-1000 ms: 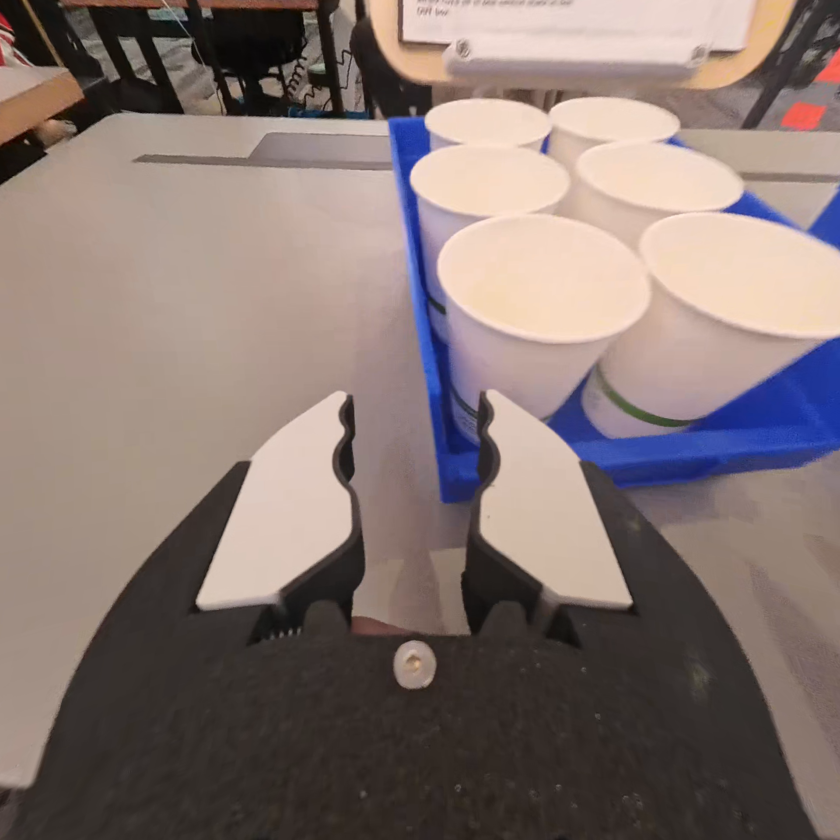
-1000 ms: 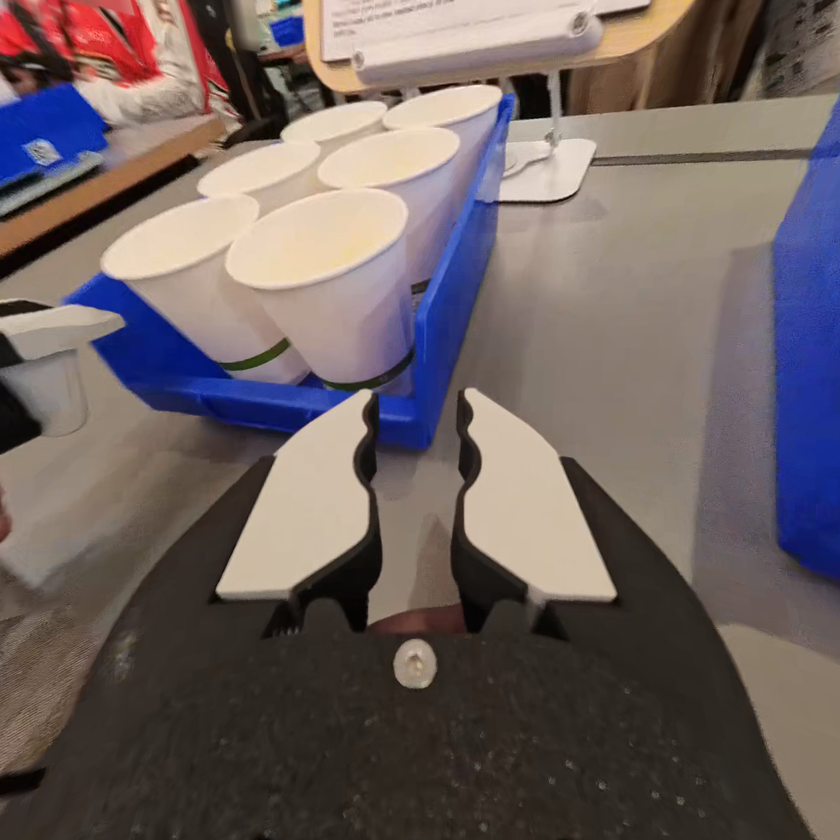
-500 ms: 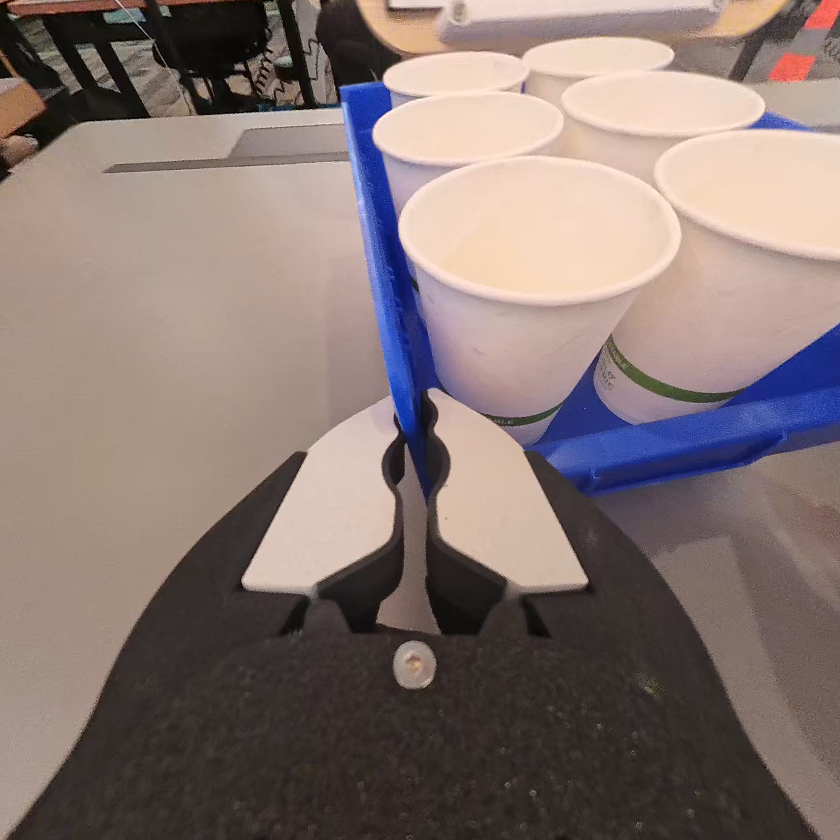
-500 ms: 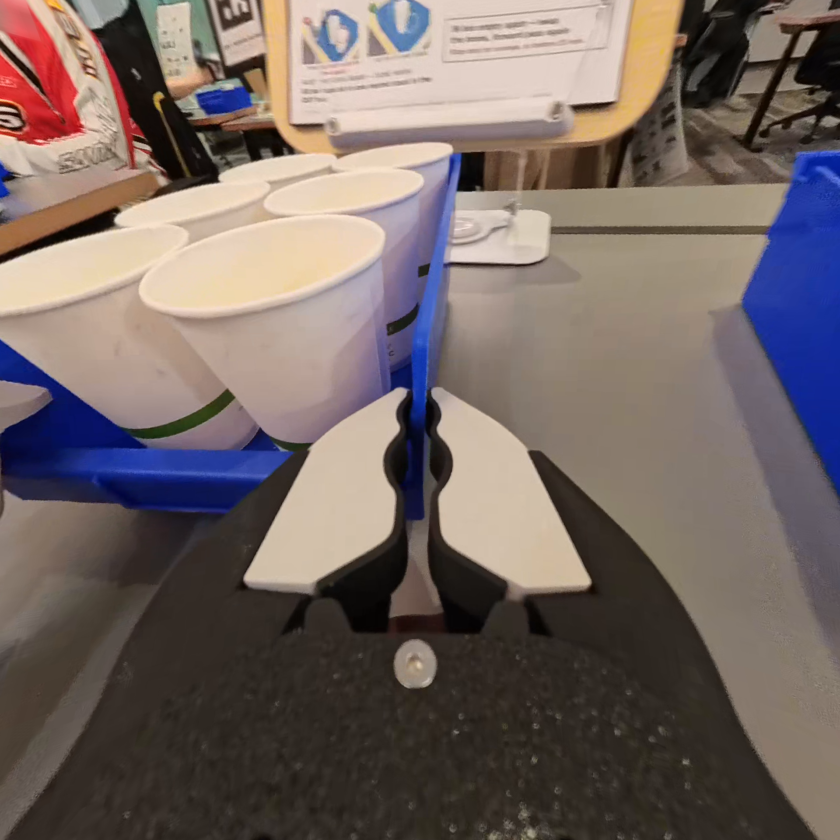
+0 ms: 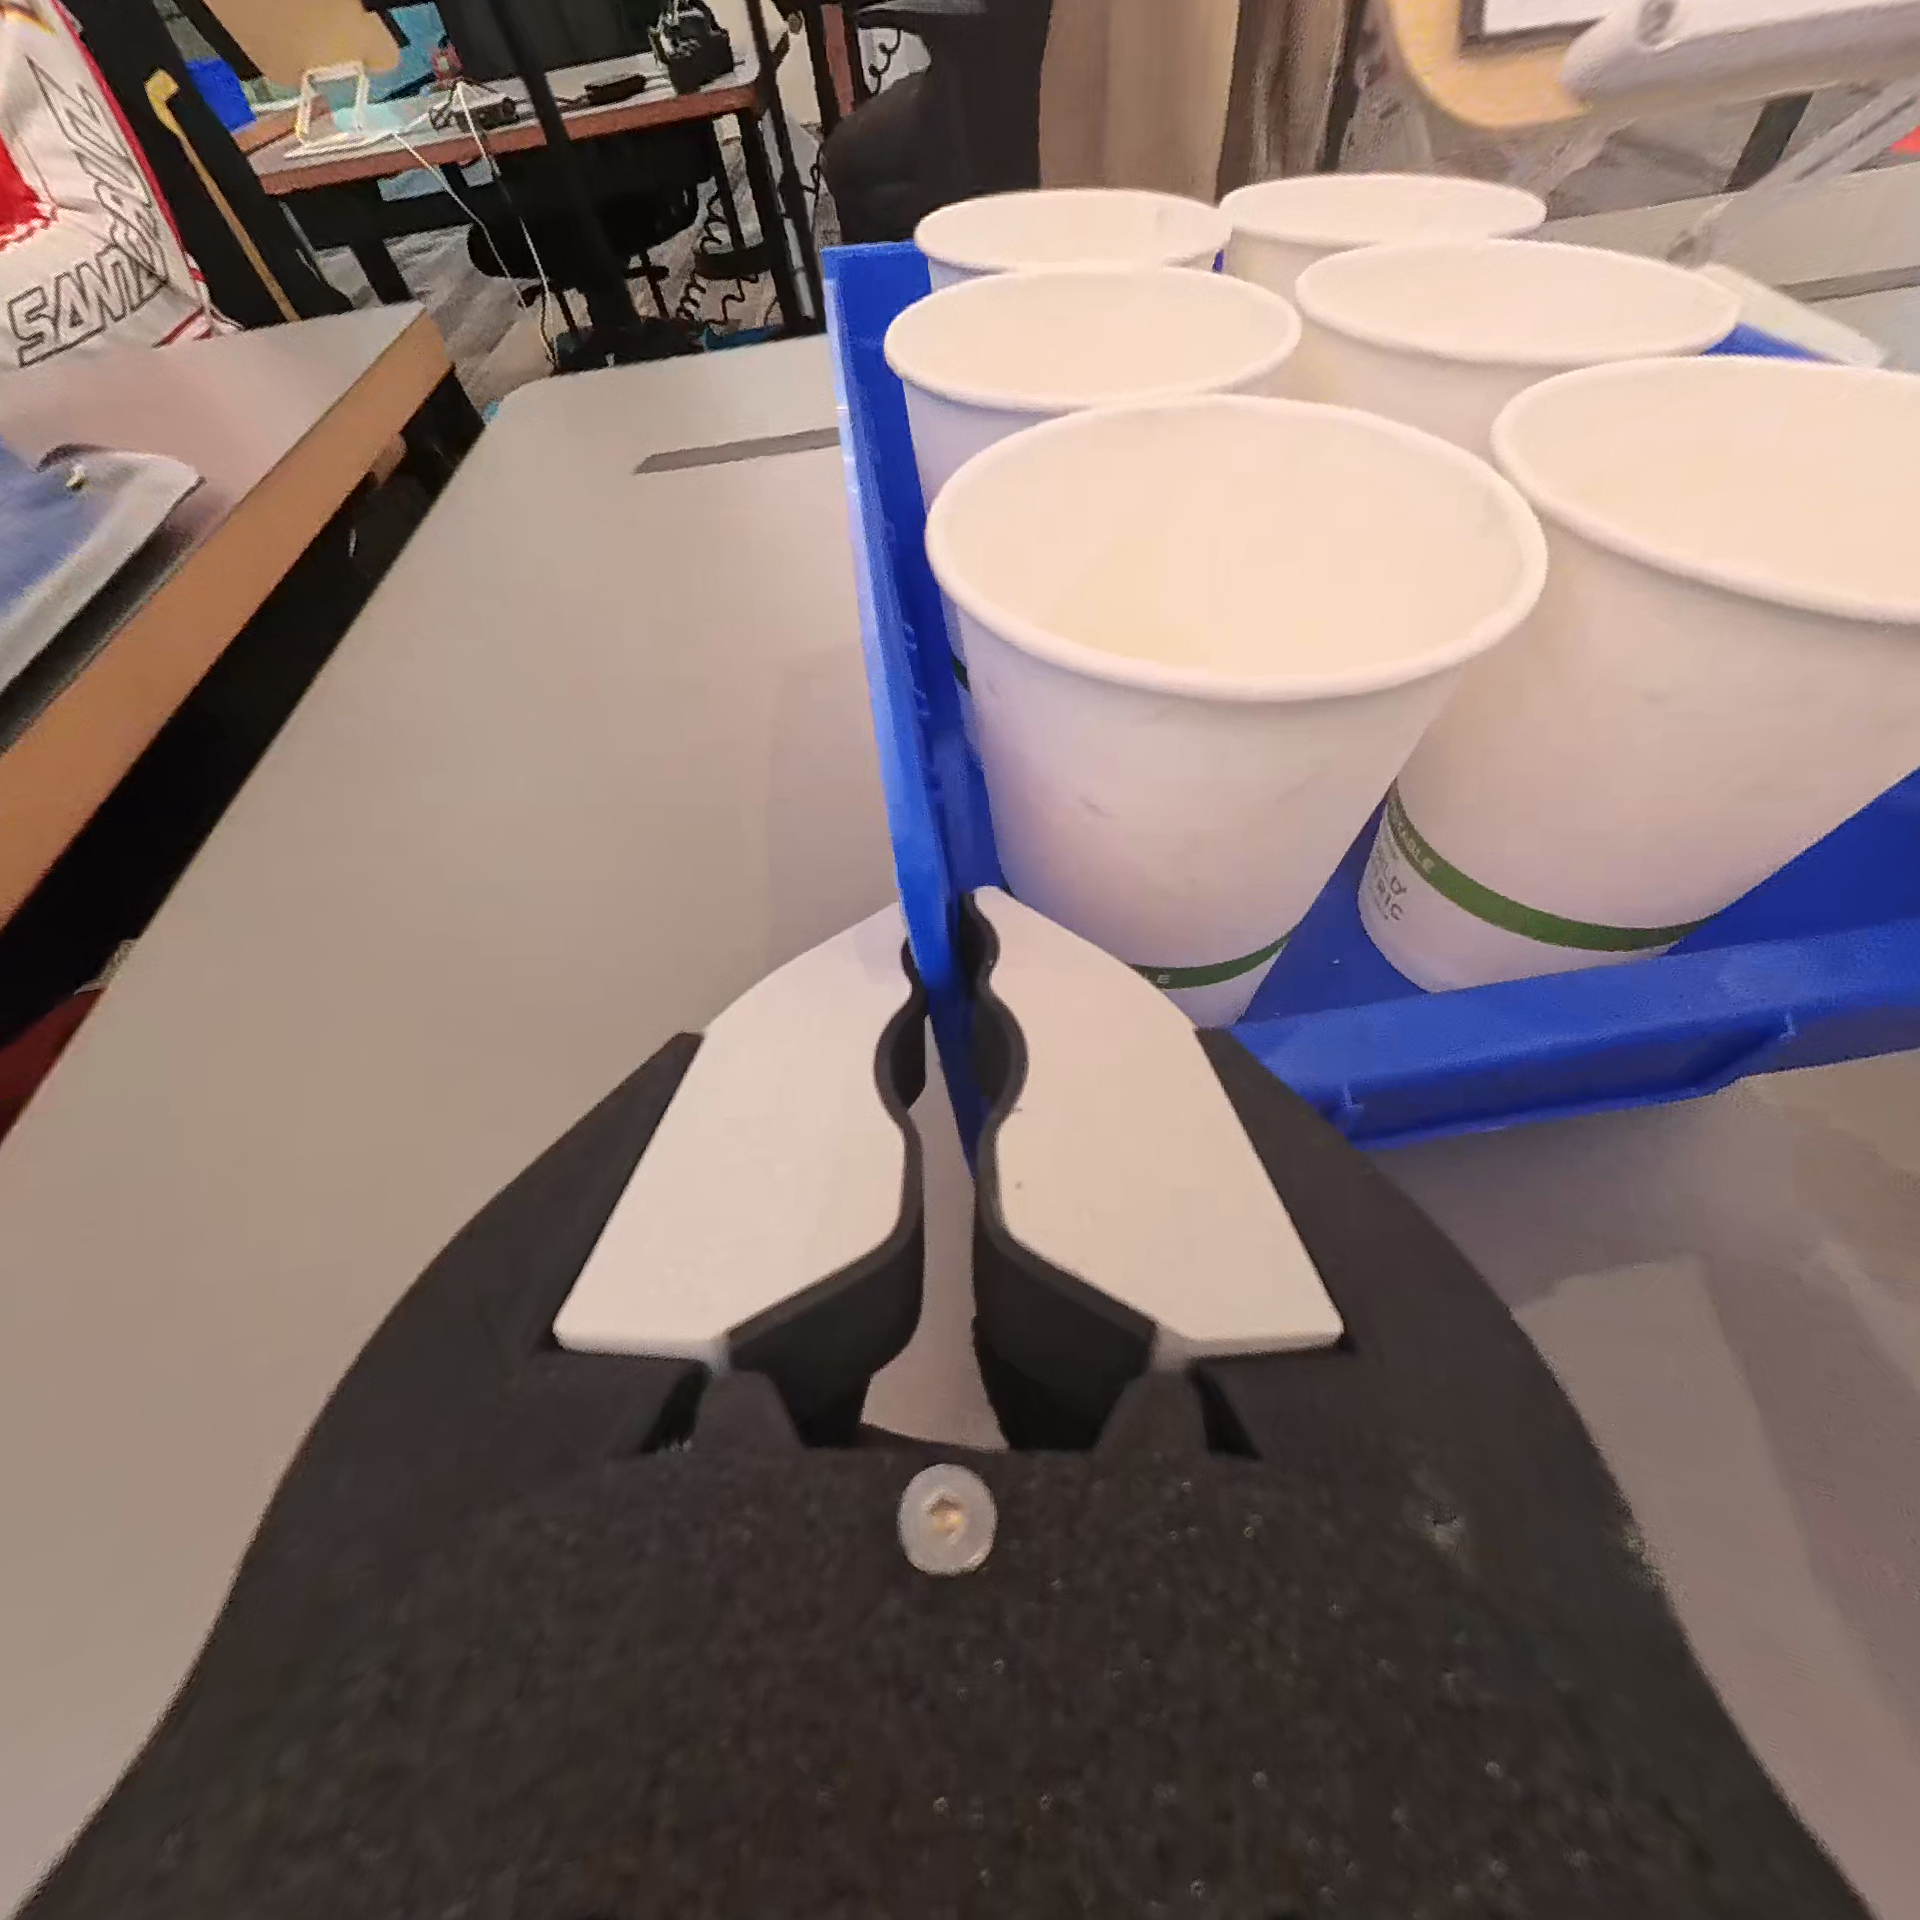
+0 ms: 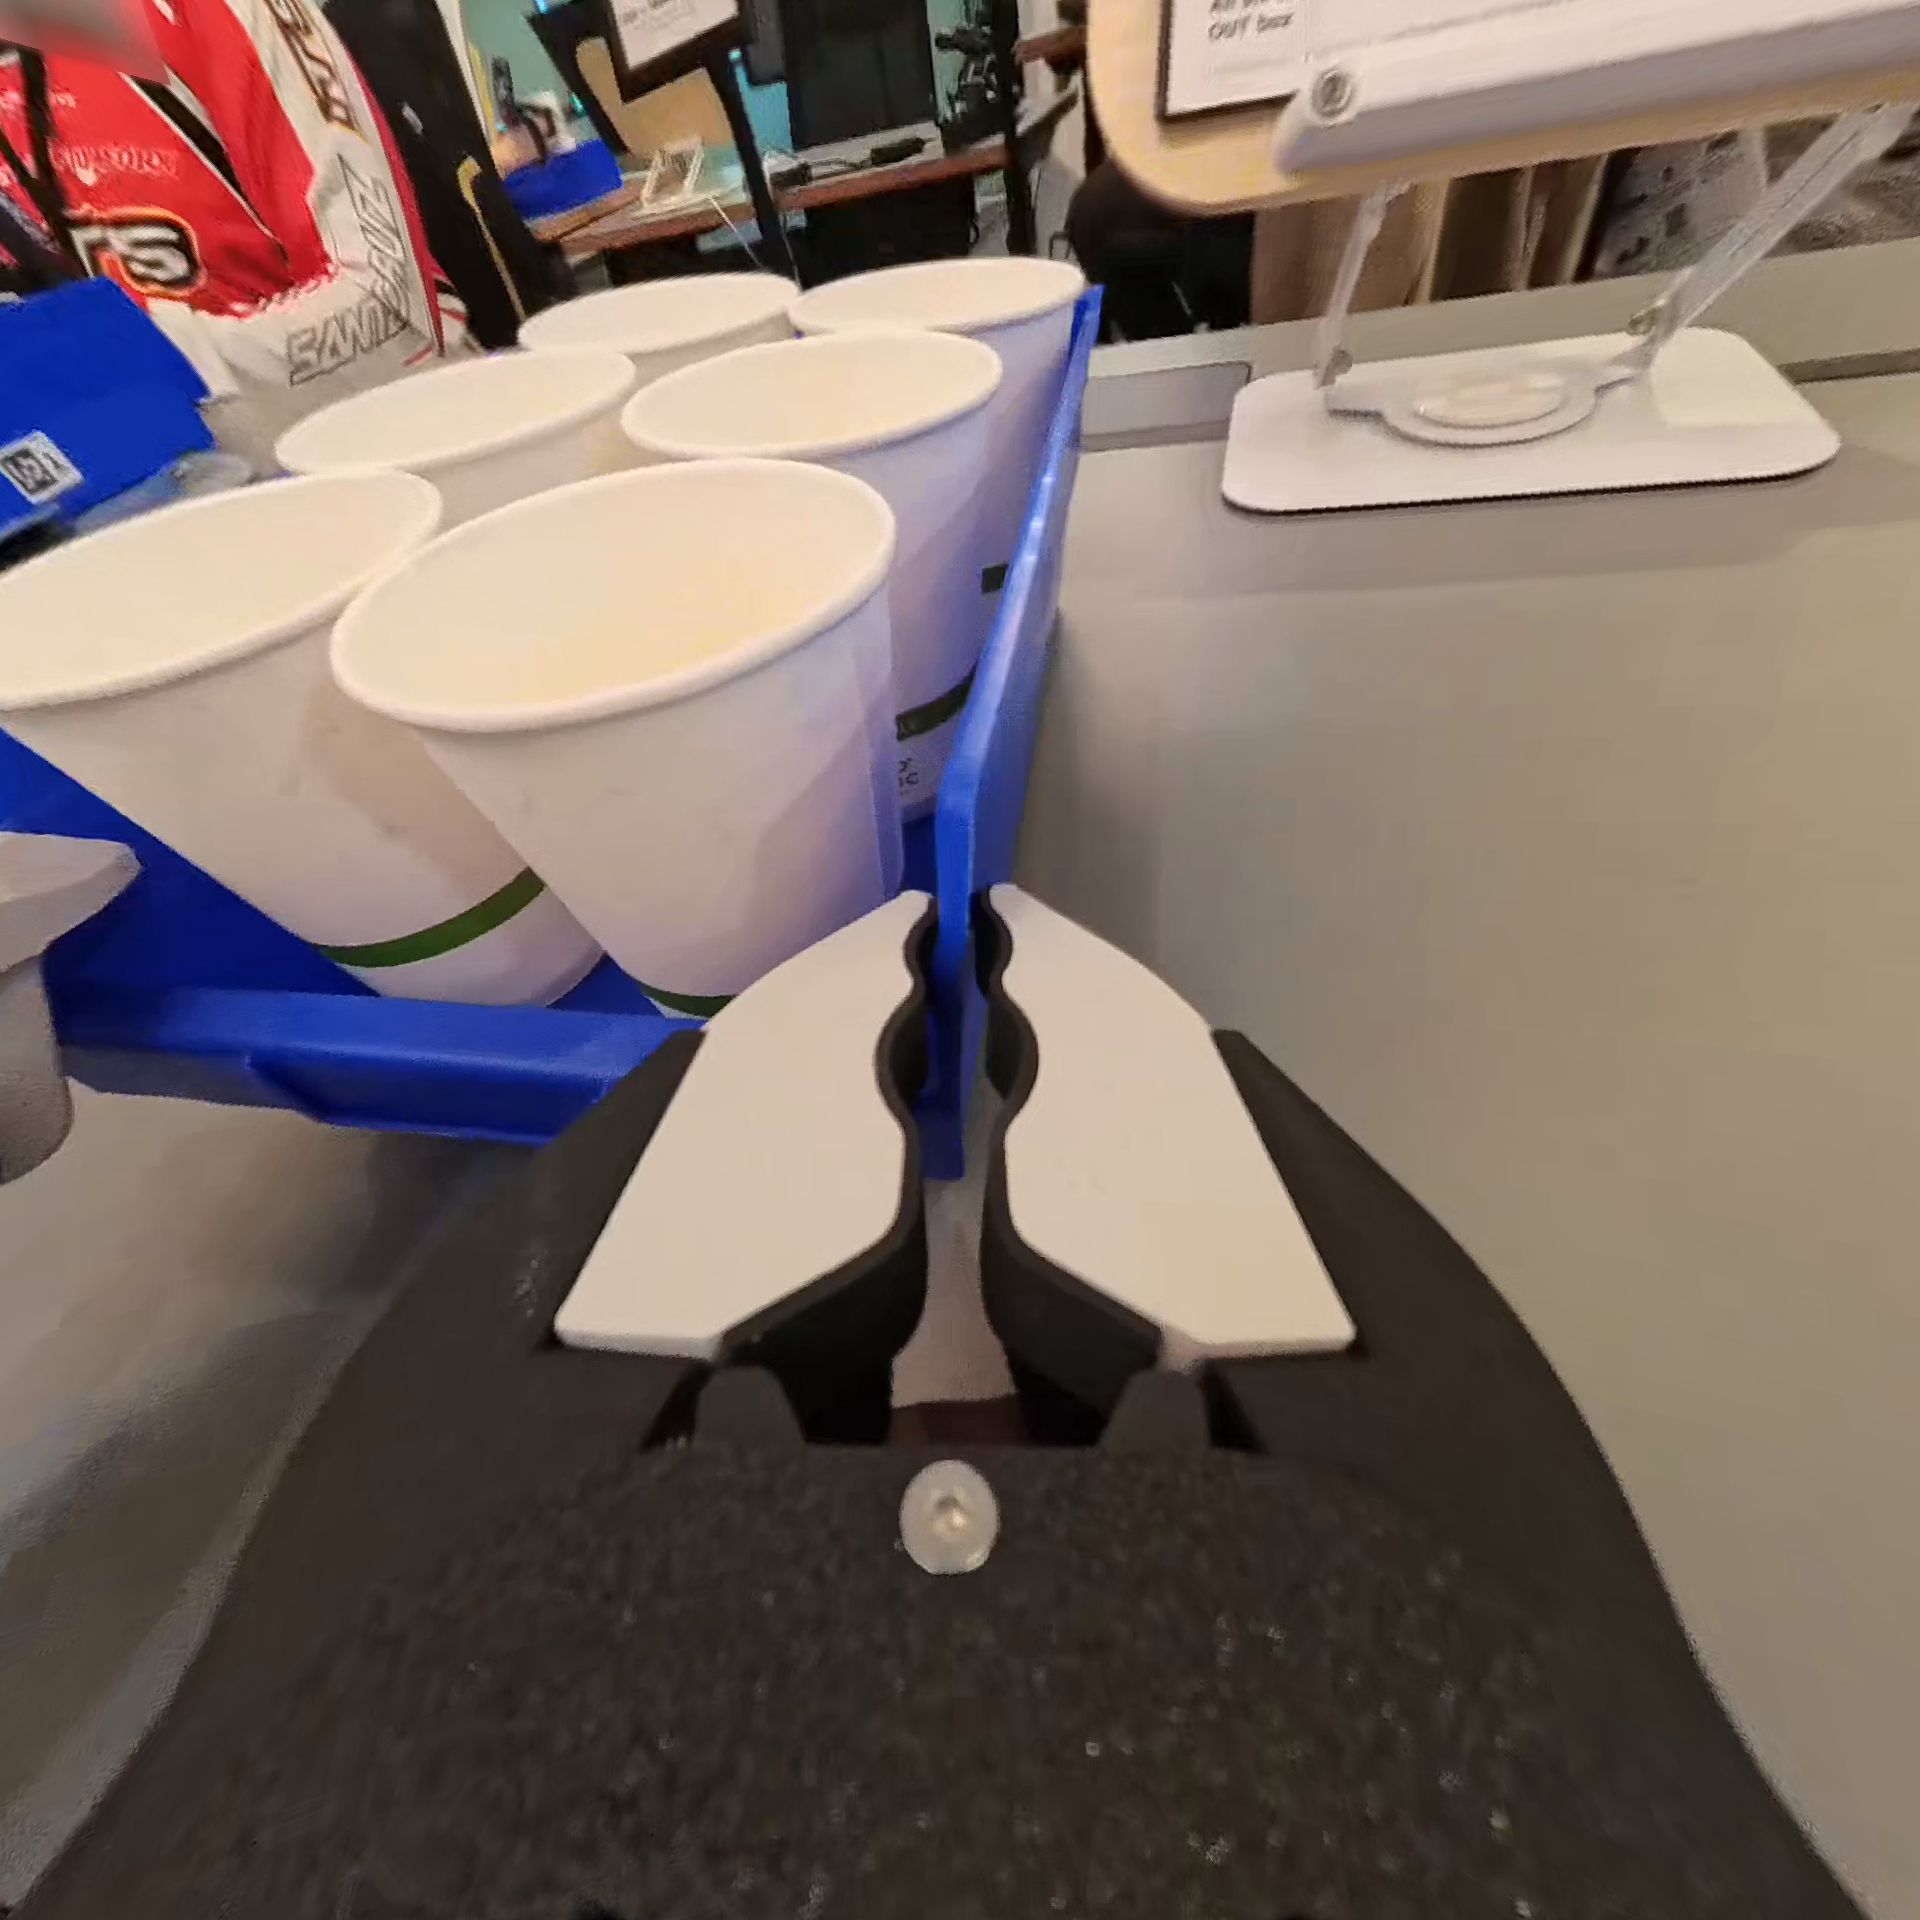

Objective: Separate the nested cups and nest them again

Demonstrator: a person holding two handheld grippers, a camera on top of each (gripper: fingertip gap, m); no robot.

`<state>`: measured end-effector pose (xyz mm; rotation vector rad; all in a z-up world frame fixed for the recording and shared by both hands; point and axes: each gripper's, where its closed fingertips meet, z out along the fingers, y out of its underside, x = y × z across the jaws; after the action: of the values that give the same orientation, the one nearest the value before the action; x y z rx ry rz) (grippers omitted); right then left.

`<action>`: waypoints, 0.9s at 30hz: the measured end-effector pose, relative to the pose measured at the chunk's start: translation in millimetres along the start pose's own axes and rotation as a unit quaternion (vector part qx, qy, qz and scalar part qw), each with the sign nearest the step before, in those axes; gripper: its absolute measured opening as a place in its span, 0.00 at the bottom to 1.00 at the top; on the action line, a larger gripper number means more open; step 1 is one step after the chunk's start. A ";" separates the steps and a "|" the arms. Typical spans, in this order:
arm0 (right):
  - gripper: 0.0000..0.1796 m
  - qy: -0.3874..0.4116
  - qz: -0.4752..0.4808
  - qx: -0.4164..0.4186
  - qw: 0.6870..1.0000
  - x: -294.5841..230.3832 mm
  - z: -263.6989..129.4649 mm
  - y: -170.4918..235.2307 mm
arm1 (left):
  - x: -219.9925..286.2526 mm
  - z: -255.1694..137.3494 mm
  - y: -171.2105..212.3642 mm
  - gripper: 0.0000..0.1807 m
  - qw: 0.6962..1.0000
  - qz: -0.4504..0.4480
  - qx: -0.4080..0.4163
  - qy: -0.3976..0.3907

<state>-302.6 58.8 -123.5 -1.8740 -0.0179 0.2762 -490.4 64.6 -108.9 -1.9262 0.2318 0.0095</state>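
Left claw [image 5: 951,935] is clamped on the near left corner wall of the blue bin [image 5: 1558,1039], one finger outside the wall, one inside, right up against the nearest cup. Right claw [image 6: 956,925] does the same thing on the near right corner wall, fingers pinched tight on the blue plastic, pointing forward along the side wall. Both come in low and roughly level over the grey desk [image 5: 520,779].

Inside the bin I count six white paper cups [image 5: 1226,665], all upright and standing singly, packed rim to rim in two rows of three, with green bands near their bases. None is nested in another as far as I can tell. The closest pair crowds the front corners, so the inner fingers sit just beside them.

Farther back on the desk, off to the right, a white stand base [image 6: 1527,436] holds up a wooden clipboard [image 6: 1174,145]. Beyond that are other desks and some clutter, all blurry.
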 end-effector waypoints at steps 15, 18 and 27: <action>0.21 -0.114 -0.027 -0.037 0.992 -2.4 -24.1 2.9 | -33.6 5.1 28.9 0.17 0.998 -0.042 -0.026 -0.044; 0.21 -0.192 -0.047 -0.020 0.980 25.3 -64.5 -12.5 | -38.3 -25.4 29.6 0.22 0.994 -0.078 -0.014 -0.073; 0.25 -0.188 -0.121 -0.016 0.975 185.1 -133.0 -42.1 | 118.9 -61.6 -11.0 0.38 0.974 -0.199 0.048 0.102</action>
<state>-91.0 -24.5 -78.8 -1.8057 -0.5088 0.4588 -378.4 -7.3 -90.5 -1.8477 -0.0210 -0.4600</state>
